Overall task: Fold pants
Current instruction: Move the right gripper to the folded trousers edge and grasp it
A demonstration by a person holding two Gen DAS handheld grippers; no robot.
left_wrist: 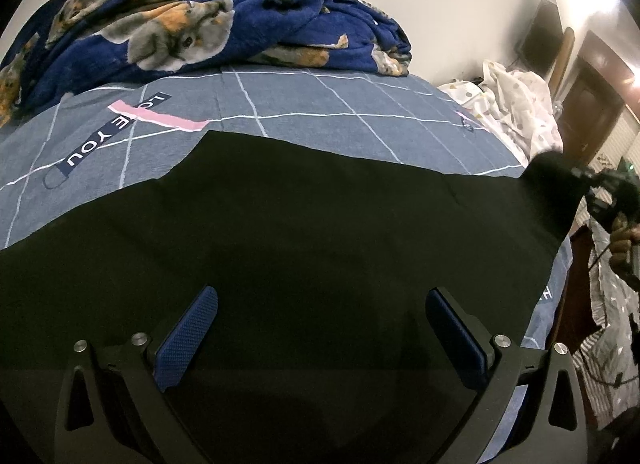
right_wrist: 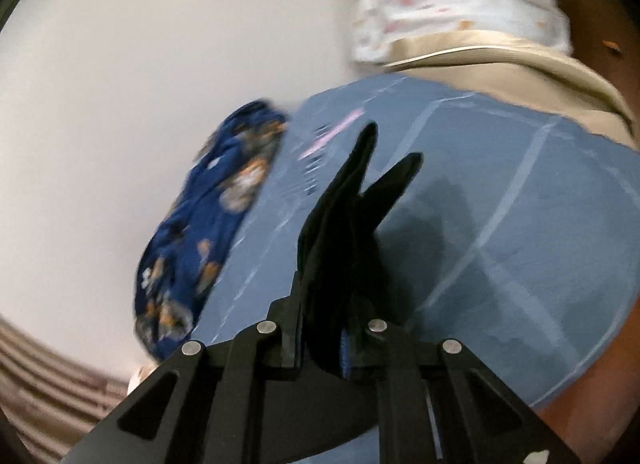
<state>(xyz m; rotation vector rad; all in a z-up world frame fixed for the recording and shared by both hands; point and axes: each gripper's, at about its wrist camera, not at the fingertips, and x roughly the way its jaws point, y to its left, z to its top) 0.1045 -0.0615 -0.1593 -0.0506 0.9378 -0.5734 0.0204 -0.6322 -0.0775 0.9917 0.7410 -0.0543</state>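
The left gripper (left_wrist: 322, 328) hangs over the pants (left_wrist: 280, 244) with its blue pads (left_wrist: 188, 338) spread wide apart and nothing between them; whether the tips touch the cloth cannot be told. The right gripper (right_wrist: 340, 320) has its jaws drawn together on a bunch of the black pants (right_wrist: 352, 216), which rise out of the grip in two dark flaps (this view is blurred). In the left view the right gripper (left_wrist: 600, 184) shows at the far right edge, at a corner of the pants pulled up off the bed.

The pants lie spread broad and mostly flat across the bed's grey-blue checked sheet (left_wrist: 320, 104). Beyond them, against the wall, a blue blanket (left_wrist: 180, 24) with an animal print is heaped. A white spotted cloth (left_wrist: 516, 104) is piled at the right end of the bed.
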